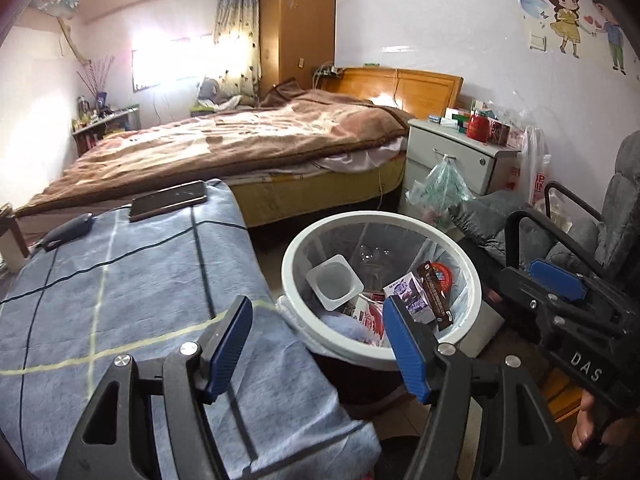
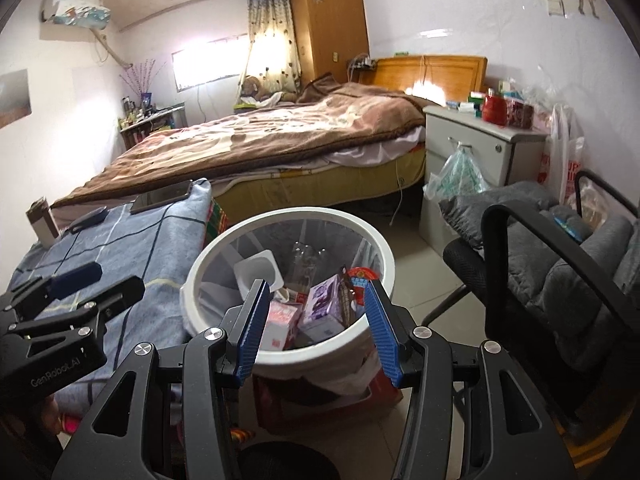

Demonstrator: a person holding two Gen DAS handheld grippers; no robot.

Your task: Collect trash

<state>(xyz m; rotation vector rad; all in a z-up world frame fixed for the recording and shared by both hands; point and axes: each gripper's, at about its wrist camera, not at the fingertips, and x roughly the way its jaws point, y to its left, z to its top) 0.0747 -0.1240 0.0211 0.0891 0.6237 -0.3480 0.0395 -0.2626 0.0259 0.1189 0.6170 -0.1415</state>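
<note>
A white-rimmed trash bin (image 1: 474, 280) (image 2: 386, 258) with a clear liner stands on the floor between the table and the chair. Inside lie a white plastic cup (image 1: 334, 282) (image 2: 260, 270), a purple carton (image 1: 408, 294) (image 2: 324, 304), a brown wrapper (image 1: 436, 296), a red-and-white packet (image 2: 282, 320) and a clear bottle (image 2: 306, 258). My left gripper (image 1: 318, 320) (image 2: 100, 284) hangs open over the bin's left rim and the table corner, nothing between its blue pads. My right gripper (image 2: 315, 296) (image 1: 536, 280) is open above the bin's near side, also holding nothing.
A table with a blue checked cloth (image 1: 120, 280) (image 2: 120, 240) stands left of the bin, with a phone (image 1: 170, 200) and a dark case (image 1: 66, 232) on it. A black chair with a grey cushion (image 2: 560, 264) is on the right. Bed (image 1: 240, 140), nightstand (image 1: 452, 156) and hanging plastic bag (image 1: 440, 188) lie beyond.
</note>
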